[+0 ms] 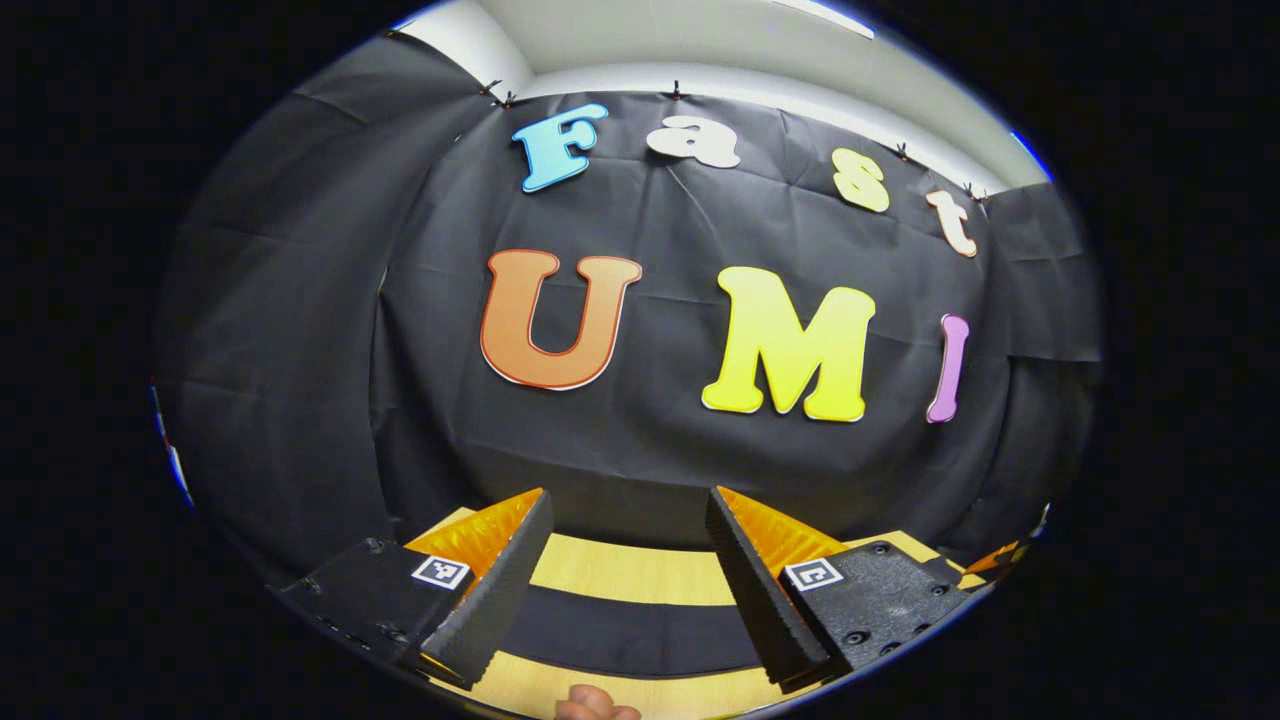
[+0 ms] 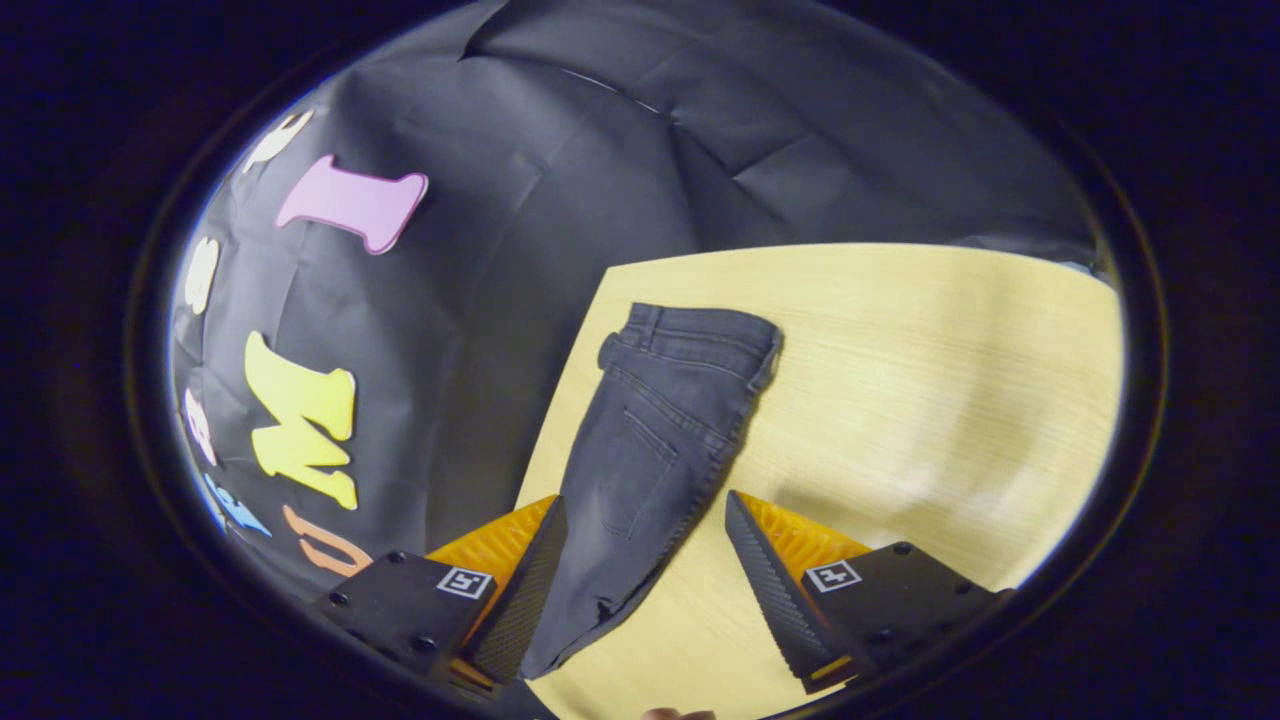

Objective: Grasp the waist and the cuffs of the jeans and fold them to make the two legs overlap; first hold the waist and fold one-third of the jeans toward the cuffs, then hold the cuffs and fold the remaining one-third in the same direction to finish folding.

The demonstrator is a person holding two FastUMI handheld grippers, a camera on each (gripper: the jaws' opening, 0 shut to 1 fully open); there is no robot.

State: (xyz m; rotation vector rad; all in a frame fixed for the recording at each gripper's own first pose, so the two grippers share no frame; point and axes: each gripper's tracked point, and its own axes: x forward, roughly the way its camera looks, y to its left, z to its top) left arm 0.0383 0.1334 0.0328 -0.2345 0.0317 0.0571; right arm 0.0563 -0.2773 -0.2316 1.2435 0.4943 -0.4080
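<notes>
Jeans (image 2: 665, 420) lying flat on the desk (image 2: 920, 380) in the right gripper view, near the desk's edge beside the black cloth wall (image 2: 560, 160). Waist (image 2: 700, 330) at the far end, back pocket facing up, cloth narrowing toward the near end. Already look folded lengthwise, one leg over the other, judging by the single leg's width under the waist. Cuffs out of sight past the bottom of that view.

Right gripper (image 2: 645, 560) hanging above the leg part, jaws spread wide, nothing pinched; the near end of the cloth passing between and below the fingers without visible contact. Left gripper (image 1: 625, 560) raised and pointed at the wall, jaws likewise spread and empty, with a dark band (image 1: 625, 625) lying across the desk between the fingers, likely part of the jeans but hard to tell.

By the look of it, first step done. Left to do: waist third toward the cuffs, then the cuff third over it. Neither of those folds begun; waist untouched, well apart from both grippers.
</notes>
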